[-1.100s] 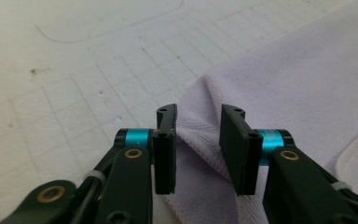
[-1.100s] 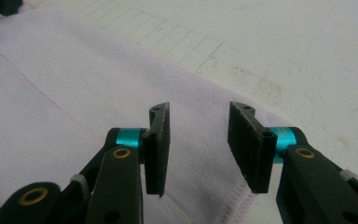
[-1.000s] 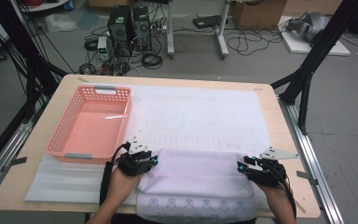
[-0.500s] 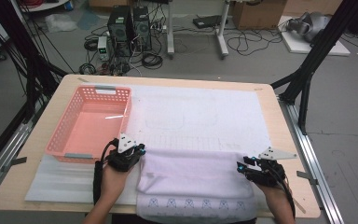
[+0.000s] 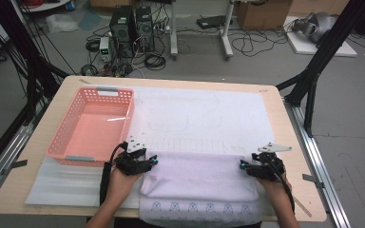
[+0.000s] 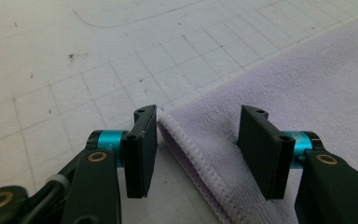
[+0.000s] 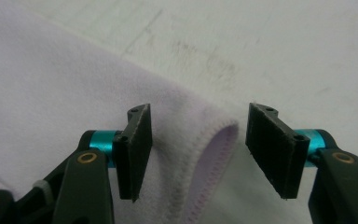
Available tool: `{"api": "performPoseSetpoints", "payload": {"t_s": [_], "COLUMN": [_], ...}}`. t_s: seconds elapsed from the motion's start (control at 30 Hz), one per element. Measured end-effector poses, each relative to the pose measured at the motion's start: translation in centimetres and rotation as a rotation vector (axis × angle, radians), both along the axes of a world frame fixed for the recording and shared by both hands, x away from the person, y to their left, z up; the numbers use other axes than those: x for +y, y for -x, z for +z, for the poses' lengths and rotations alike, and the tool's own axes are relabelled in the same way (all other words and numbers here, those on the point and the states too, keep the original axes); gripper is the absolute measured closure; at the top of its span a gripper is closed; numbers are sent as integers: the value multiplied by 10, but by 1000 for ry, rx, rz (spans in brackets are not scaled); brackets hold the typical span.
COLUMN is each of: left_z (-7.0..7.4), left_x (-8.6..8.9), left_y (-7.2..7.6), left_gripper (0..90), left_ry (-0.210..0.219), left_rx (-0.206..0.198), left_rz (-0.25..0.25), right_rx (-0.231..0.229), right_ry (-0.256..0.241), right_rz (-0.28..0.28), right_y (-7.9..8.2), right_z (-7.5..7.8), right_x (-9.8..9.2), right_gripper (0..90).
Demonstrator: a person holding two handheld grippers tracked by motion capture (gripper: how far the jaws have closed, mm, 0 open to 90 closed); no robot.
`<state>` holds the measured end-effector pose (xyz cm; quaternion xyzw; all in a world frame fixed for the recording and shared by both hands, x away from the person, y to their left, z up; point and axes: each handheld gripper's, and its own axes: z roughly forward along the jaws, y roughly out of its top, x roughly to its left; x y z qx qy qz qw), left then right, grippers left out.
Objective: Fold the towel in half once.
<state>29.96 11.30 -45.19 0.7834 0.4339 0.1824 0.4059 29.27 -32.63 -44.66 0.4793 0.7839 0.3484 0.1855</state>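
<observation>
Pink basket (image 5: pixel 91 124) sits beside the towel (image 5: pixel 199 187), holding nothing.

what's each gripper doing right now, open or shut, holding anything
Left gripper: open, jaws straddling the far left corner of the lilac towel, not clamped.
Right gripper: open, jaws either side of the towel's far right corner, holding nothing.

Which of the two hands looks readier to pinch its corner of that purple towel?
Left, narrowly. The left hand-held gripper is open with the towel corner's hem between its jaws. The right hand-held gripper is open too, but its folded corner sits off toward one jaw.
</observation>
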Motion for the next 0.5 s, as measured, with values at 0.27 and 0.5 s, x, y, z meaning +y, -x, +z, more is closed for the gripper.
{"api": "performPoseSetpoints", "payload": {"t_s": [0.27,0.5], "left_z": [2,21], "left_x": [-5,-8], "left_y": [2,-19], "left_gripper": [832,847], "left_ry": [16,46], "left_rx": [17,-25], "left_rz": [-12,36], "right_rx": [26,-28], "right_ry": [-60,-15], "right_rz": [57,62], "right_y": [6,-9], "right_z": [1,7], "right_x": [-3,-3], "right_gripper": [828,849]}}
